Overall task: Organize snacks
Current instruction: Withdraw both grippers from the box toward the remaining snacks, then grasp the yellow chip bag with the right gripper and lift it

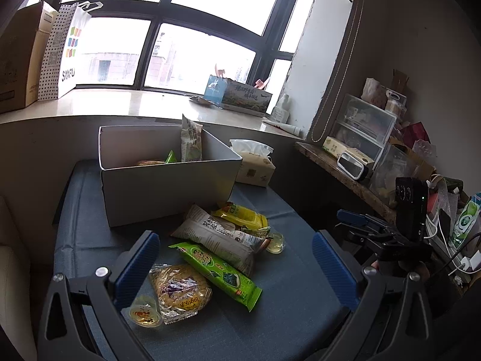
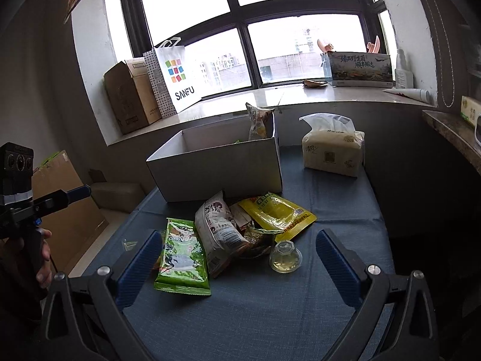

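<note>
From the left wrist, the left gripper (image 1: 234, 258) hangs with fingers spread wide and empty over snack packets heaped in front of the open white cardboard box (image 1: 168, 186): a long green foil packet (image 1: 216, 270), a clear-wrapped round yellow cake (image 1: 180, 291). From the right wrist, the right gripper (image 2: 239, 251) likewise gapes empty above the heap before that box (image 2: 216, 174), a yellow flat pouch (image 2: 276, 213) and small clear jelly cup (image 2: 285, 257) nearest it.

I note a tissue pack (image 2: 332, 153) on the blue table (image 2: 270, 310) — upright. On the windowsill (image 2: 270, 96): a SANFU bag (image 2: 174, 78) touching a cardboard carton (image 2: 129, 96), and a printed box (image 2: 359, 69) well apart.
</note>
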The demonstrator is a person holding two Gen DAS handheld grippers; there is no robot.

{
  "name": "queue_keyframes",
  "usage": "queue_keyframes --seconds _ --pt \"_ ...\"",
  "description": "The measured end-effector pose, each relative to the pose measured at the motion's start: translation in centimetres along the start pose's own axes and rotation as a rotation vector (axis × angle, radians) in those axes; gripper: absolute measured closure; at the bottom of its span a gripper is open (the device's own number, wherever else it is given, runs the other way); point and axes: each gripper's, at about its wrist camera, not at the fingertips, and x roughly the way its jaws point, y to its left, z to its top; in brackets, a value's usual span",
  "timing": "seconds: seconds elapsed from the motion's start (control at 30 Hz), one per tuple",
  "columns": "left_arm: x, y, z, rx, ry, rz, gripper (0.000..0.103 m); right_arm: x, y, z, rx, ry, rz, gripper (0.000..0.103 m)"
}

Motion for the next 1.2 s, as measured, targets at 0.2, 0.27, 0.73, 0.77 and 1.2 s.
queue_keyframes --seconds 0.2,0.27,0.73,0.77,1.2 --pt "-0.7 0.0 -0.5 0.004 -0.012 0.006 0.000 3.5 0.2 0.5 -0.066 0.073 -0.017 0.000" --pt "-0.7 0.1 -0.6 0.008 -0.011 0.001 0.000 5.5 -0.1 0.8 -0.076 0.107 -0.015 0.000" --pt "0.2 0.4 -1.3 -0.003 0.022 -0.006 0.000 22.8 -3.7 3.9 -0.336 0.468 0.043 0.000" --pt "0.4 0.4 -1.3 -0.006 0.027 -0.006 0.000 23.6 -3.9 3.7 -0.339 0.499 0.052 0.000" --pt "2.3 0.8 -2.2 -0.050 0.076 -0.015 0.000 22.4 -5.8 3.6 -0.242 0.523 0.153 0.071"
